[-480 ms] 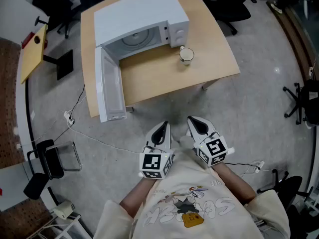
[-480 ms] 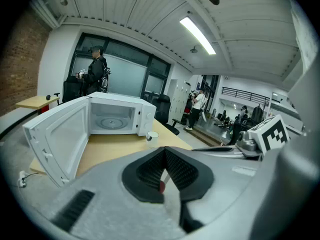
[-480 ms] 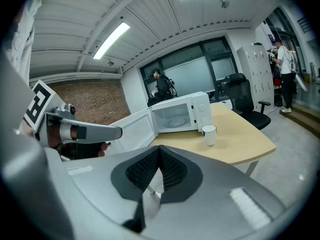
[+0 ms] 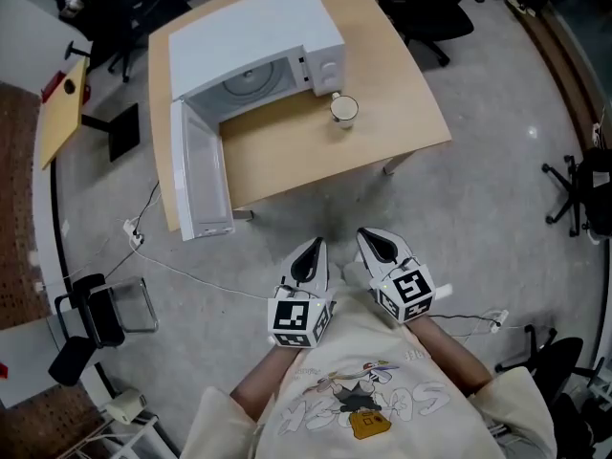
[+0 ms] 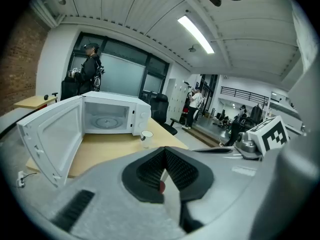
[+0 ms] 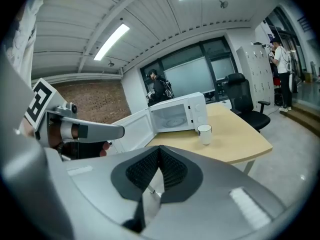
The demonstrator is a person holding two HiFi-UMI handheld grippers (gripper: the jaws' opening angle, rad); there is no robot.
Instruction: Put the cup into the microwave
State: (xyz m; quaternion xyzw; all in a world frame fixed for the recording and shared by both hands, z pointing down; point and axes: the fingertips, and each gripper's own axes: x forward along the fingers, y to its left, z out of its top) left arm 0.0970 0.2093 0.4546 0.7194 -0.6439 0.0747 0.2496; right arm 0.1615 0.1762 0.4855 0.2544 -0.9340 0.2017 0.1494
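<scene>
A white cup (image 4: 344, 110) stands on the wooden table (image 4: 382, 122), just in front of the control panel of a white microwave (image 4: 253, 36). The microwave's door (image 4: 198, 182) hangs wide open over the table's left front, and its cavity with the glass turntable (image 5: 106, 121) is bare. Both grippers are held side by side near the person's chest, well short of the table. My left gripper (image 4: 310, 254) is shut with nothing in it, and my right gripper (image 4: 375, 244) is shut and empty too. The cup (image 5: 146, 136) and the cup (image 6: 204, 133) look small and far off in both gripper views.
Black office chairs (image 4: 426, 8) stand beyond the table's far right side. A cable (image 4: 182, 266) runs over the floor between me and the table. A small wooden side table (image 4: 62, 98) and a black chair (image 4: 91, 309) are at the left. People (image 6: 159, 91) stand in the background.
The table, microwave and cup have slid slightly left and up in the head view. Both grippers keep their place at the chest and stay shut.
</scene>
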